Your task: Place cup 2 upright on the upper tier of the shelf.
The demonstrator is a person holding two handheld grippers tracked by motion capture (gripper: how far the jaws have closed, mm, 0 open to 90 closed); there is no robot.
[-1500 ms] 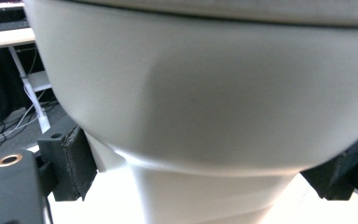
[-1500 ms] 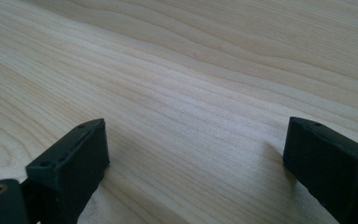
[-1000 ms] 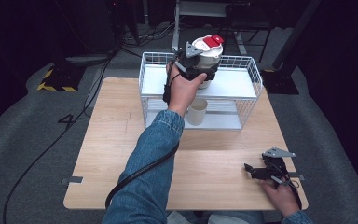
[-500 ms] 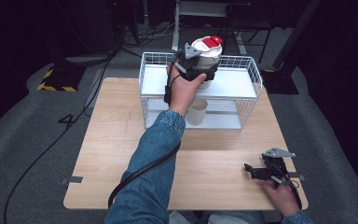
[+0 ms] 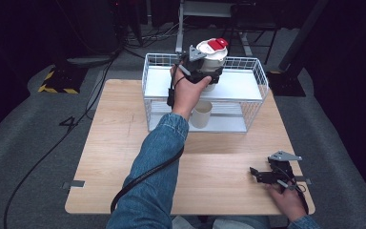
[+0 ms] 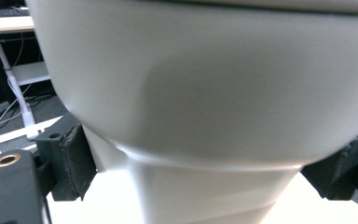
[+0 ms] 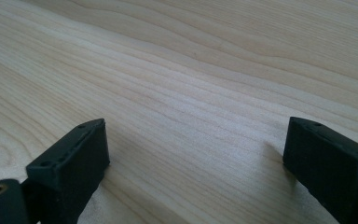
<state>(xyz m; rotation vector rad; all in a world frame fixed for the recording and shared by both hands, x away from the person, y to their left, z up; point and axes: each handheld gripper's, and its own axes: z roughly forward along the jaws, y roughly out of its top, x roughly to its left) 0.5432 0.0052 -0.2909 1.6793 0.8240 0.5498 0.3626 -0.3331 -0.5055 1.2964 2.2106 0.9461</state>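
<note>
White plastic container (image 5: 213, 58), red lid patch on top: stands on the top shelf of the white wire rack (image 5: 252, 86), at its rear middle, as the high view shows. Left gripper (image 5: 205, 76) is placed around its lower body; its jaws have just been opening. The left gripper view adds the close detail: a smooth, matte, rounded wall (image 6: 205, 84) narrowing downward, with a ribbed black pad (image 6: 77, 161) standing slightly off its side, grip released. Cream cylindrical cup (image 5: 201, 113) sits on the lower shelf. Right gripper (image 5: 257, 175) rests on the pale wooden table (image 5: 109, 157), jaws spread, holding nothing; the right gripper view shows fine wavy grain (image 7: 205, 93).
</note>
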